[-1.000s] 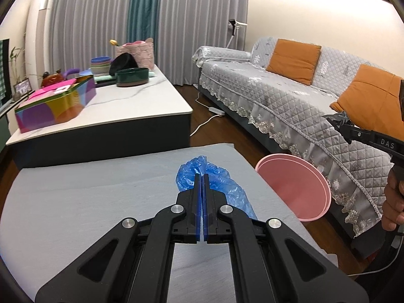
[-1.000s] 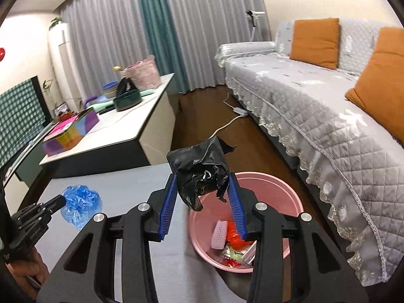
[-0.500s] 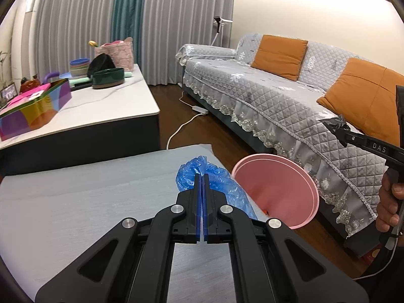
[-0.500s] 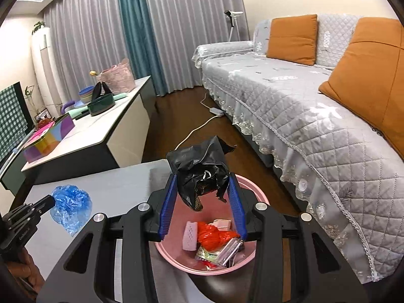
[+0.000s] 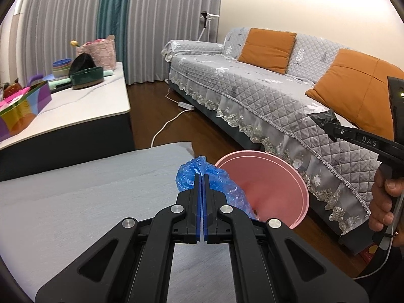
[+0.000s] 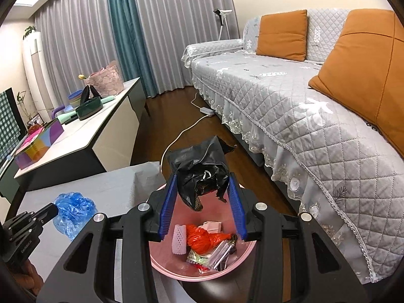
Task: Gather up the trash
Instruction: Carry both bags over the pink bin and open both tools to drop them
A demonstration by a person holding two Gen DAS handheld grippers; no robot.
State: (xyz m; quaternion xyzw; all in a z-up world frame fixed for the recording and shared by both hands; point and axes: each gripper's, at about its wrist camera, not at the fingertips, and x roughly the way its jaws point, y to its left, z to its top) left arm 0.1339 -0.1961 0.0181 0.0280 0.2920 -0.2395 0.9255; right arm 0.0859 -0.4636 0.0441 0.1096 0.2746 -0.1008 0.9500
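Note:
My left gripper (image 5: 202, 176) is shut on a crumpled blue plastic bag (image 5: 222, 184) and holds it at the right edge of the grey table (image 5: 75, 189), beside the pink bin (image 5: 282, 176). From the right wrist view the blue bag (image 6: 73, 209) hangs from the left gripper (image 6: 54, 209). My right gripper (image 6: 202, 184) is shut on a crumpled black plastic bag (image 6: 202, 169), directly above the pink bin (image 6: 227, 272), which holds red, white and clear trash. The right gripper also shows at the right of the left wrist view (image 5: 325, 123).
A grey quilted sofa (image 5: 252, 85) with orange cushions (image 5: 267, 48) stands just right of the bin. A white-topped cabinet (image 5: 75, 111) behind the table carries bowls, a pink basket and a colourful box (image 5: 22, 106). A white cable (image 6: 181, 136) lies on the wooden floor.
Both grippers moved rightward toward the bin. The black bag now hangs over the bin's middle, and the blue bag has reached the table's right edge beside the bin.

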